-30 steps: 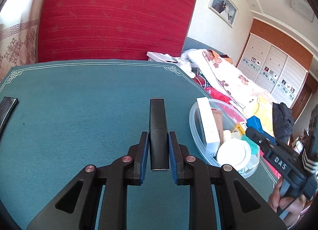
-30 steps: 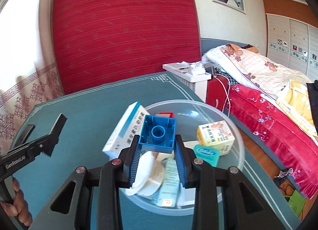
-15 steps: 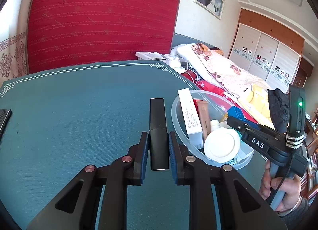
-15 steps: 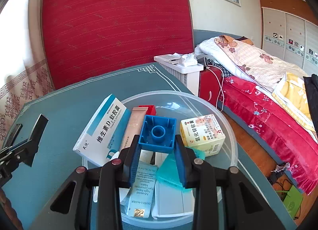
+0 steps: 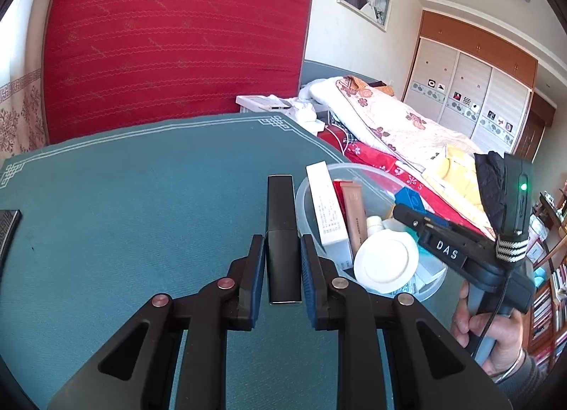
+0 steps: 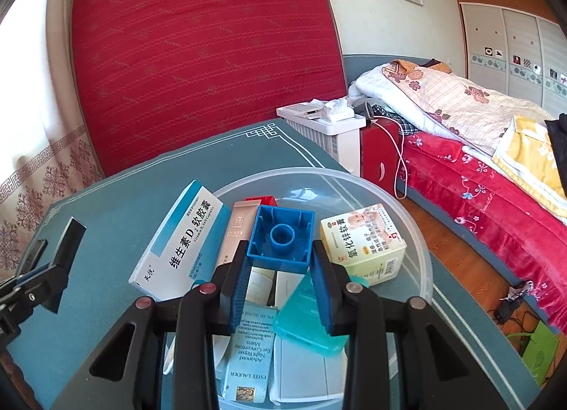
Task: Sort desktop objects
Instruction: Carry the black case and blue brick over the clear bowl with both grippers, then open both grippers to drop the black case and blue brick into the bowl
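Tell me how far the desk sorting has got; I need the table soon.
Mostly done, it seems: the clear bowl already holds the medicine boxes, tubes and a white lid. In hand: the right hand-held gripper grips a blue block over the bowl, and the left hand-held gripper holds a black bar beside it. Left: a dark item at the table's edge.

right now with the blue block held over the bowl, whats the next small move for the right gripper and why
Probably open the right gripper and let the blue block drop. It is clamped right above the clear bowl, over the boxes already inside, so a short release should land it in the bowl.
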Motion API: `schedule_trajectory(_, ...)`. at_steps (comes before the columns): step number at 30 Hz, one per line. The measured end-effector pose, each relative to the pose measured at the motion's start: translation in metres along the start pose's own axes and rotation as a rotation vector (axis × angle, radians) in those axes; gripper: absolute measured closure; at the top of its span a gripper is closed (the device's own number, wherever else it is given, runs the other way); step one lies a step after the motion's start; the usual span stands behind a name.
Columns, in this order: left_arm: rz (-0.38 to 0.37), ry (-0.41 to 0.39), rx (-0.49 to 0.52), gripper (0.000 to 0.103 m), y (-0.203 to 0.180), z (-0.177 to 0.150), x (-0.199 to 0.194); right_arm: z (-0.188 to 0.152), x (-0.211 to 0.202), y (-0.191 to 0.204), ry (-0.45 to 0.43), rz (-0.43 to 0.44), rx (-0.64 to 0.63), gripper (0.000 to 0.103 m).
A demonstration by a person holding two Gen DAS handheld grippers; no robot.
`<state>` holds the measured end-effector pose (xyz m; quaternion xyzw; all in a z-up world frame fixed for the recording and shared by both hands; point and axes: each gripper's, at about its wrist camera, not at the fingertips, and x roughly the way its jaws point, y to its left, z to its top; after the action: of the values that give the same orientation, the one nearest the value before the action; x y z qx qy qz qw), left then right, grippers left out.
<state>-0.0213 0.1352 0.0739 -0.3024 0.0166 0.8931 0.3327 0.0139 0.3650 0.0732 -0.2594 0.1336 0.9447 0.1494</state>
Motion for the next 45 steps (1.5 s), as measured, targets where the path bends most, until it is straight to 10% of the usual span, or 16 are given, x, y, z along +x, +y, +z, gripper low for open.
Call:
schedule_trajectory(30,-0.030,0.064,0.160,0.081,-0.095,0.032,0.061,0.006,-0.004,-0.033,-0.043,0.055,0.108,0.066)
schedule_trajectory(35,-0.036,0.053,0.120,0.045,-0.092,0.034,0.061,0.007,-0.002,-0.038,-0.038,0.067,0.129,0.066)
schedule_trajectory(45,0.002,-0.050,0.070,0.045,-0.078,0.039,0.026,0.003,-0.002,-0.025,-0.045,0.116,0.072,0.066)
